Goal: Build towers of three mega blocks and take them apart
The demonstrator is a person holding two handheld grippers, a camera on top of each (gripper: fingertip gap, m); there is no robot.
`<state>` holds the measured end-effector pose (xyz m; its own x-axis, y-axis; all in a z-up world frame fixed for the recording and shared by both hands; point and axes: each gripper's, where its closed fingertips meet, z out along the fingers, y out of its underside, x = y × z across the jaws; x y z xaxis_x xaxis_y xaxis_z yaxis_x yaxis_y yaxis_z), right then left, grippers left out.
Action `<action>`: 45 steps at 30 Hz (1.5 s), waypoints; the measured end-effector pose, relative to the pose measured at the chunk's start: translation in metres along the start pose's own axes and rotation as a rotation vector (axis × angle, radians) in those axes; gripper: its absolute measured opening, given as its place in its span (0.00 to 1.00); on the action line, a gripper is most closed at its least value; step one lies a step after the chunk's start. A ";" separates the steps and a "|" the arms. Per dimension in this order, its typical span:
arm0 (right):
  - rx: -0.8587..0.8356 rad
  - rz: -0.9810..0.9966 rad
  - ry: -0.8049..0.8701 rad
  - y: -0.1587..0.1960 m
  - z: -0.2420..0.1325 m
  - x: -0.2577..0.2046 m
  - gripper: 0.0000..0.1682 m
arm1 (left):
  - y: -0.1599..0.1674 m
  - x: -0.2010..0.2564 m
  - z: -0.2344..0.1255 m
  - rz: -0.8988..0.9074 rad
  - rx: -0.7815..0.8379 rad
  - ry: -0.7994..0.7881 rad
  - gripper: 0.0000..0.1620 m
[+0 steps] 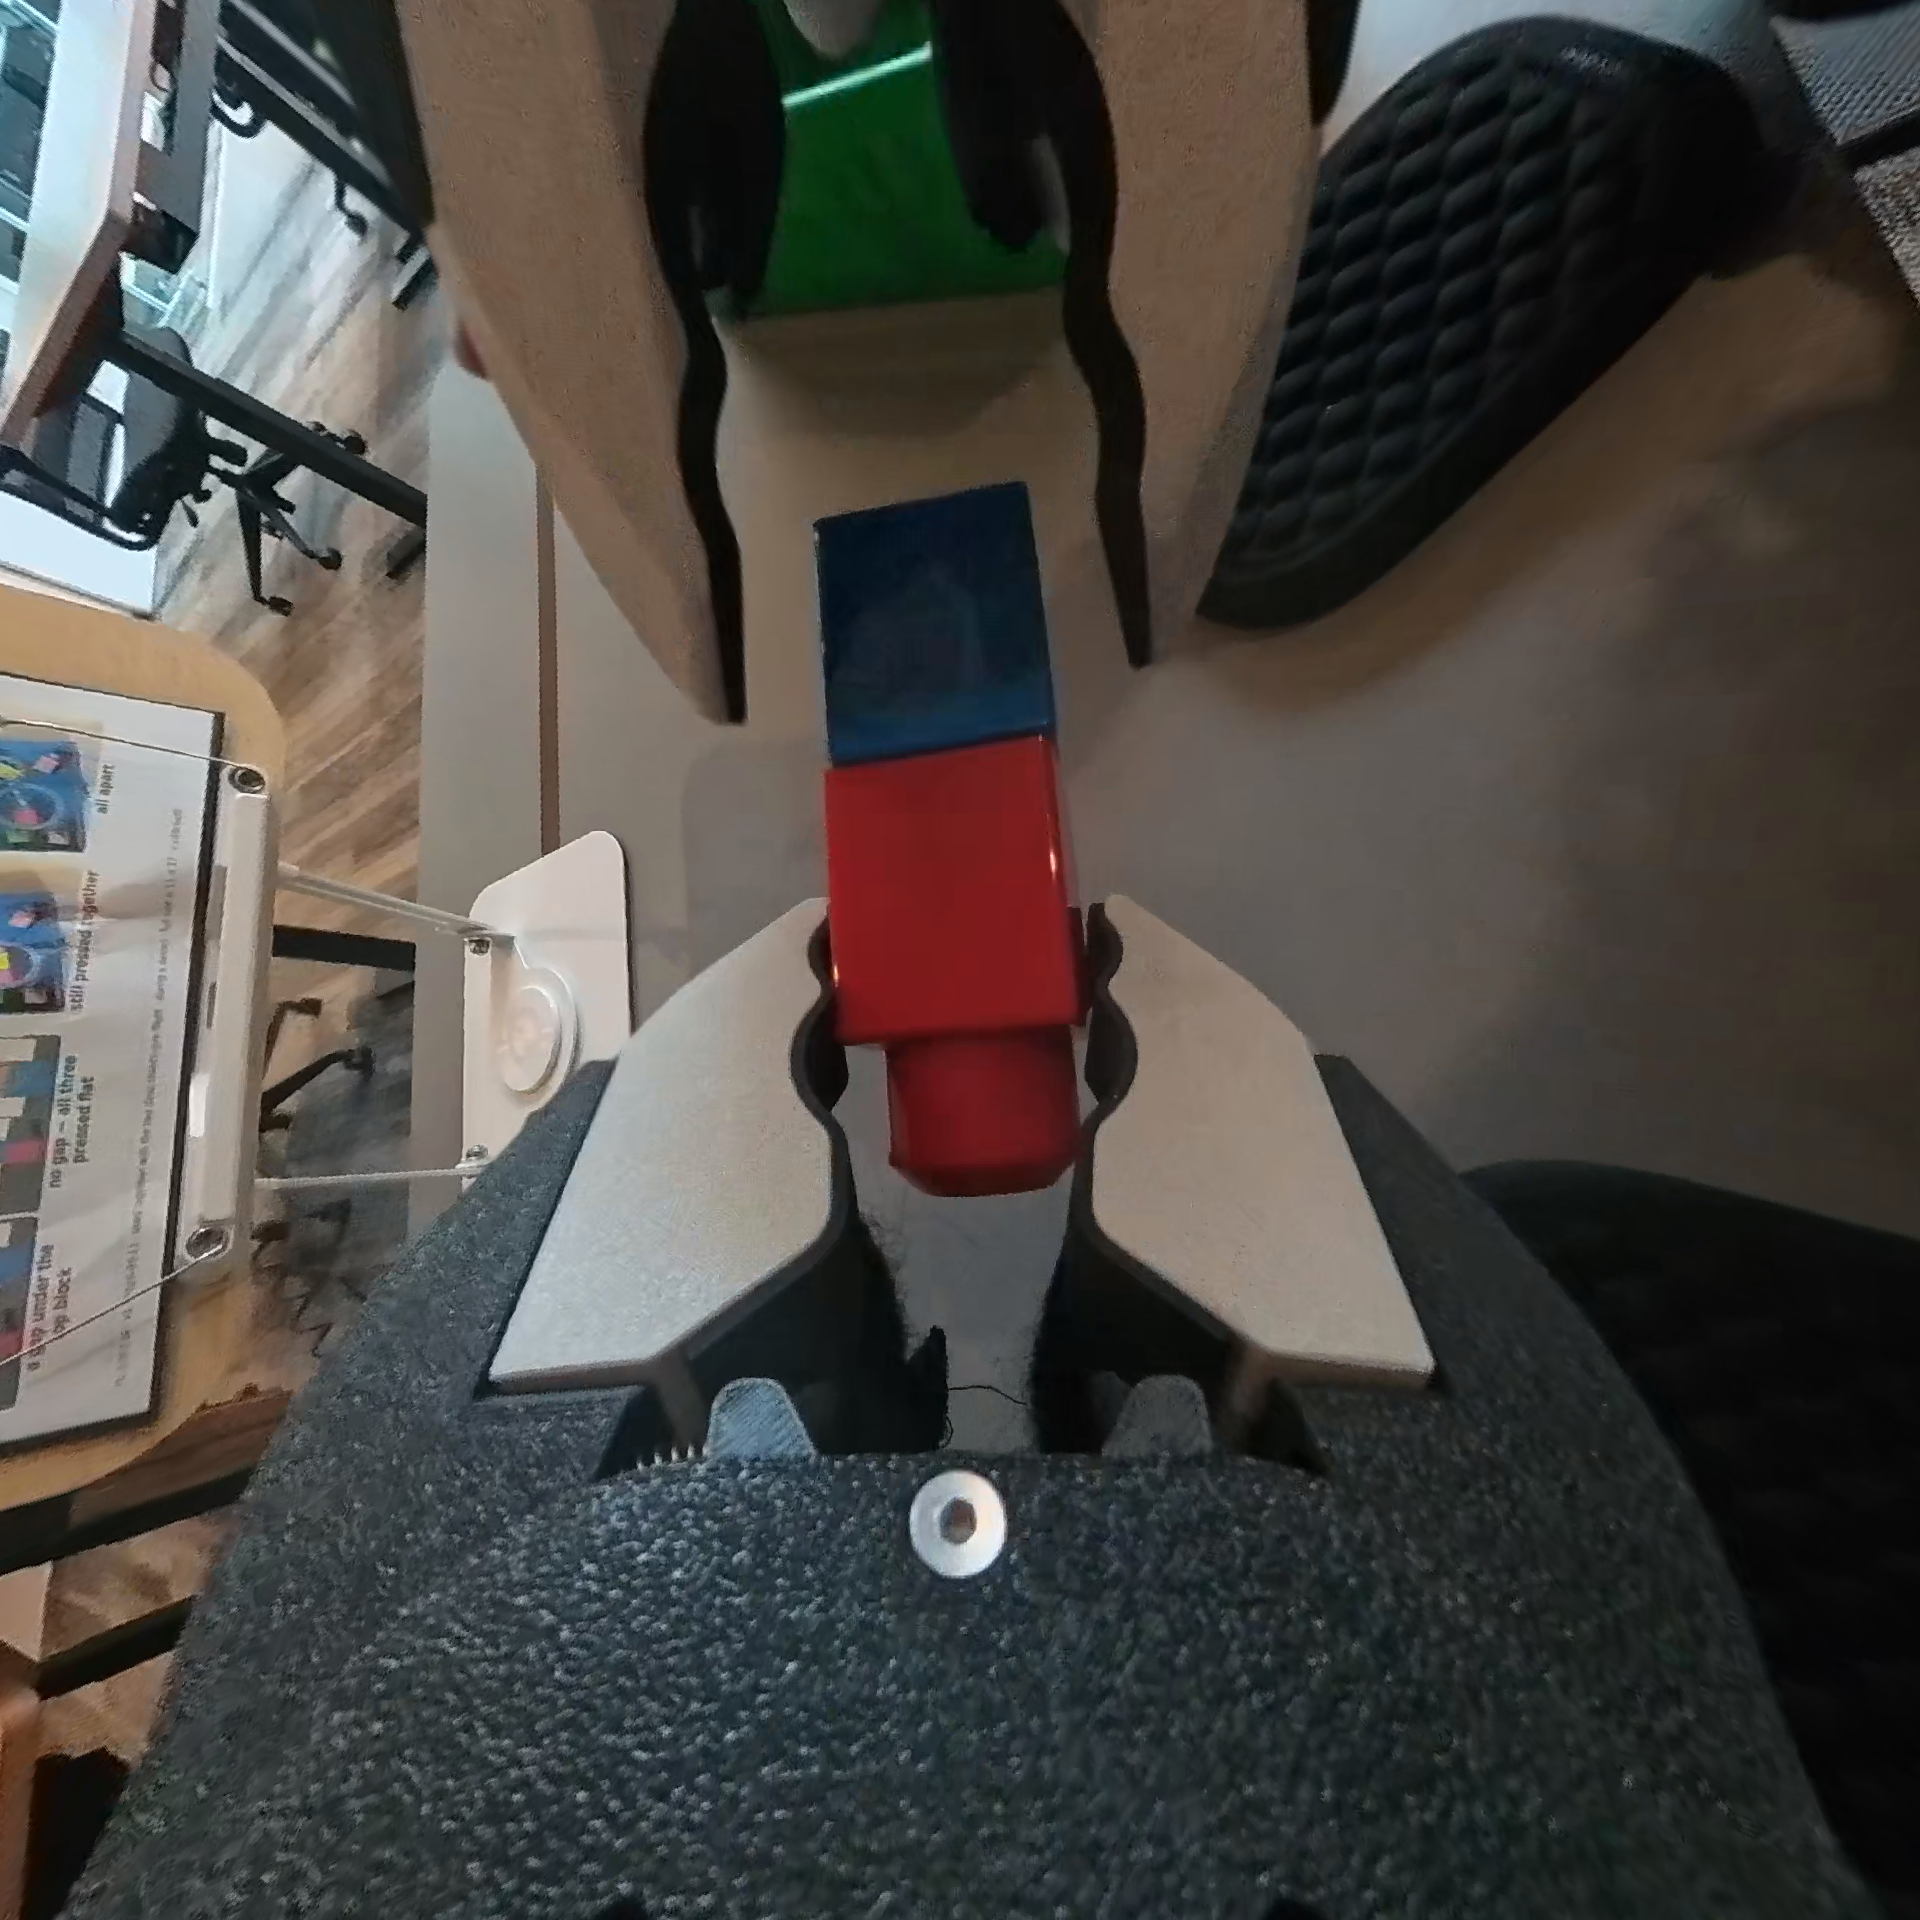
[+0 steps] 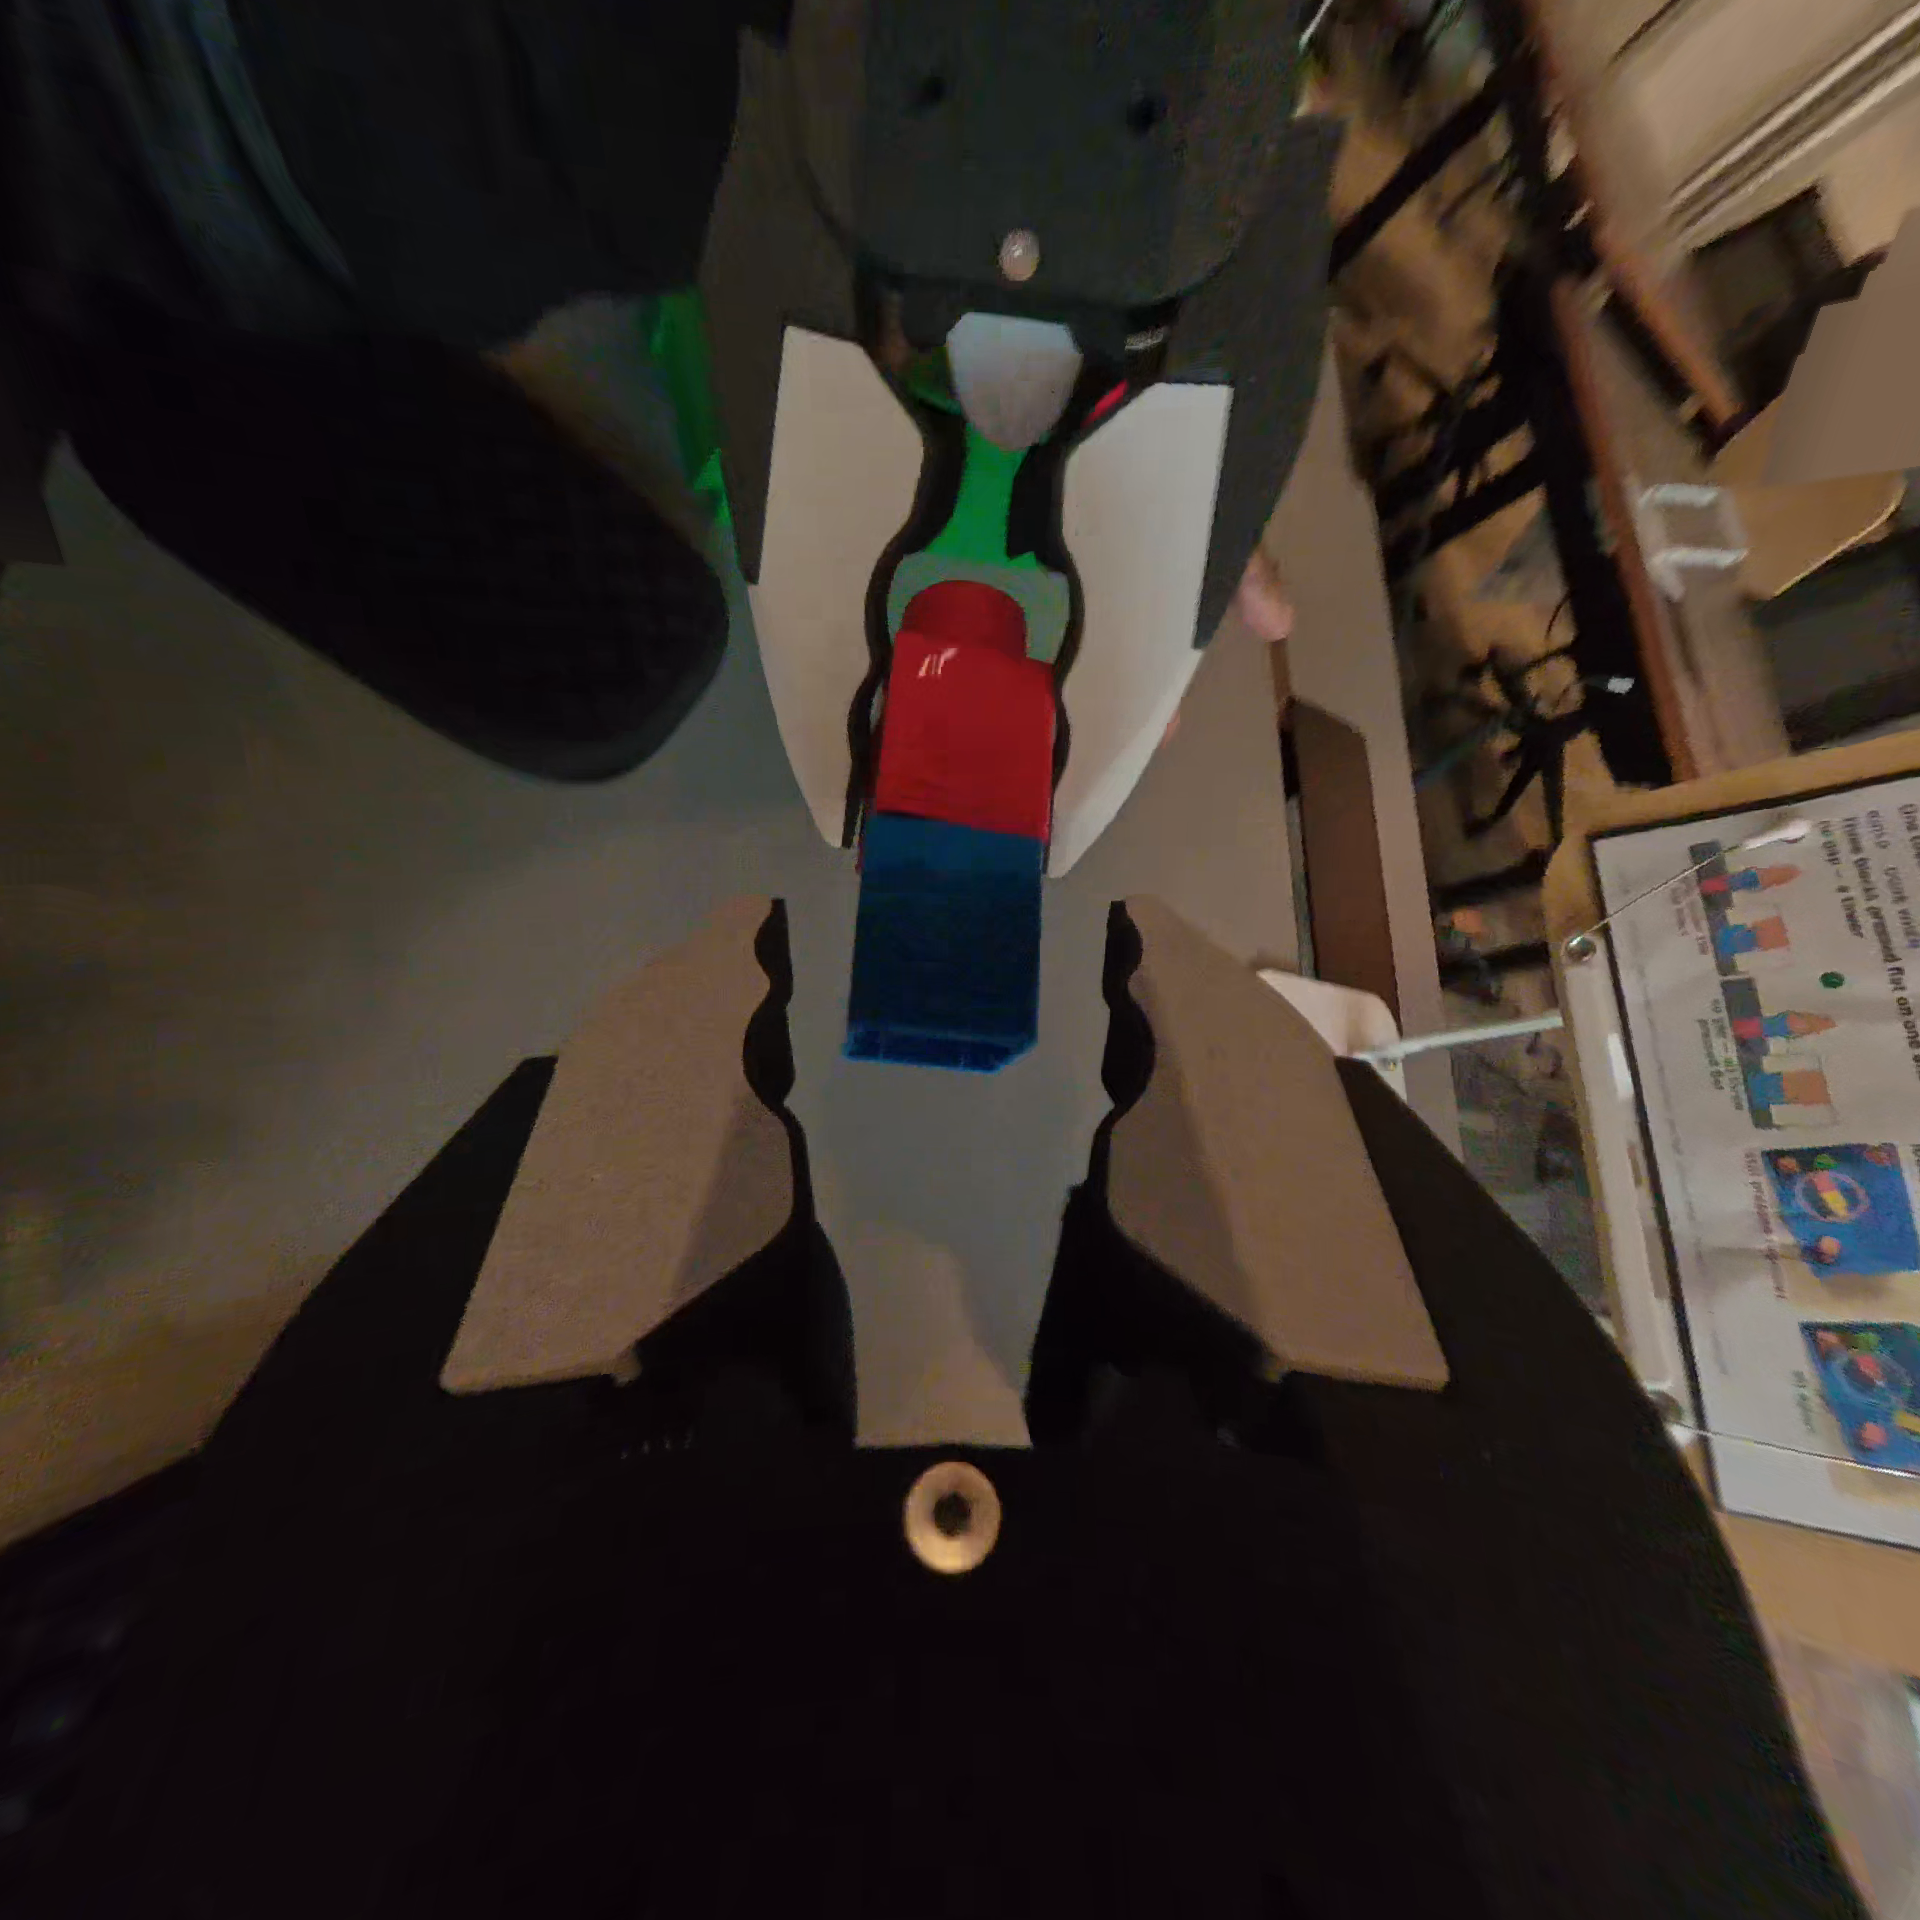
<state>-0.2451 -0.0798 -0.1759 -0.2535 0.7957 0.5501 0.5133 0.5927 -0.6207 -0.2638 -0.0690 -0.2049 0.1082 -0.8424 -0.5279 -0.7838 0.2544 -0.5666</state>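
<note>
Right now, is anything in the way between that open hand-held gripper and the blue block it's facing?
Nothing visible. The right hand-held gripper is open and faces the blue block, with only bare gap between its fingertips and the block. The left hand-held gripper grips the red block joined to the blue one.

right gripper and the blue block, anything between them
Nothing: in the right wrist view the open right gripper faces the blue block's open end, fingers clear on both sides. The left gripper holds the red block behind it.
</note>
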 end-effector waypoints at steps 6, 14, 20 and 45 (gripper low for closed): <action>-0.253 -0.076 -0.010 0.011 0.013 -0.001 0.22 | 0.001 0.003 0.001 0.008 -0.020 0.011 0.26; -0.206 -0.028 -0.024 0.006 0.011 -0.010 0.21 | -0.003 0.012 -0.002 -0.008 -0.006 0.070 0.26; -0.263 -0.012 -0.028 0.015 0.001 -0.012 0.21 | 0.001 0.013 -0.009 0.004 -0.034 0.062 0.25; -0.361 1.041 0.951 0.311 -0.269 0.073 0.21 | -0.010 0.001 -0.032 0.005 0.086 -0.017 0.26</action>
<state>0.1170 0.1287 -0.1785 0.9090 0.3704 0.1912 0.3323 -0.3667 -0.8690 -0.2750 -0.0874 -0.1794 0.1156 -0.8331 -0.5409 -0.7287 0.2989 -0.6162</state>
